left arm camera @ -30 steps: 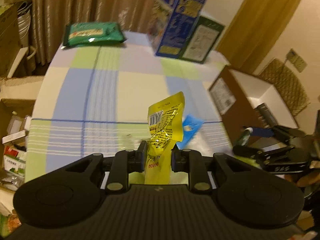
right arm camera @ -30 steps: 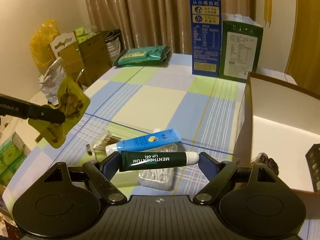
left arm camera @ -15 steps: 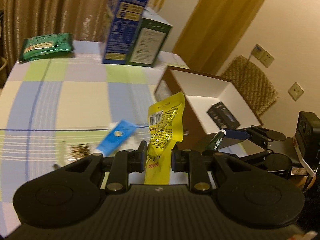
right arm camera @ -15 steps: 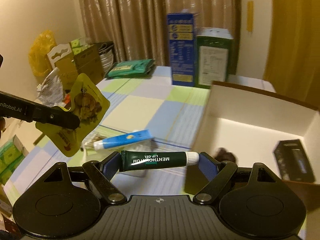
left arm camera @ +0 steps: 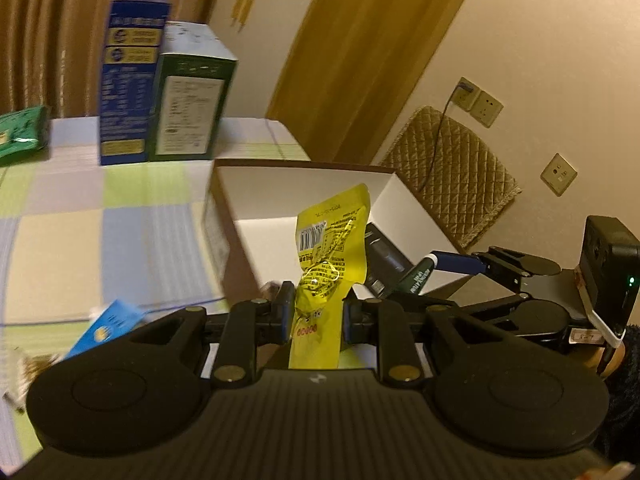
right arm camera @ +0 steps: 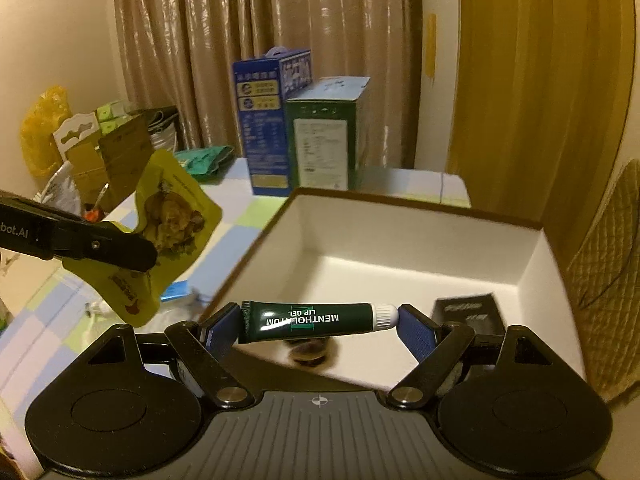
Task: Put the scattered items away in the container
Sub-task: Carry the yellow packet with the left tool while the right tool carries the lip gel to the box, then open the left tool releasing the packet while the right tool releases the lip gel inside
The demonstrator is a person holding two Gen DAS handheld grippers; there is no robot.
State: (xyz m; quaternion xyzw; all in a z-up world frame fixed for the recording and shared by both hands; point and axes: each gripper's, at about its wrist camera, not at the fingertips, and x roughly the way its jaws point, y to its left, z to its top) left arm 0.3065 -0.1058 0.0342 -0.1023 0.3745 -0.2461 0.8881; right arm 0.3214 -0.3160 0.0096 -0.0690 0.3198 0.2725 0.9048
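Observation:
My left gripper [left arm camera: 314, 314] is shut on a yellow snack pouch [left arm camera: 330, 256], held upright in front of the open white-lined box [left arm camera: 256, 184]. My right gripper [right arm camera: 320, 326] is shut on a dark green lip gel tube [right arm camera: 312, 318], gripped end to end, over the near edge of the box [right arm camera: 400, 240]. In the box lie a black packet [right arm camera: 468, 308] and a small dark round item [right arm camera: 308, 350]. The pouch [right arm camera: 176, 224] and left gripper show at left in the right wrist view; the tube [left arm camera: 418, 276] shows in the left wrist view.
A blue tube [left arm camera: 104, 330] and a clear packet of swabs [left arm camera: 24, 364] lie on the checked tablecloth [left arm camera: 60, 240] left of the box. A tall blue carton [left arm camera: 130, 88], a green carton [left arm camera: 188, 96] and a green pack [left arm camera: 18, 132] stand at the back.
Both grippers have moved right toward the box with their items. The lip gel tube is now over the box's near edge and the pouch is in front of the box opening.

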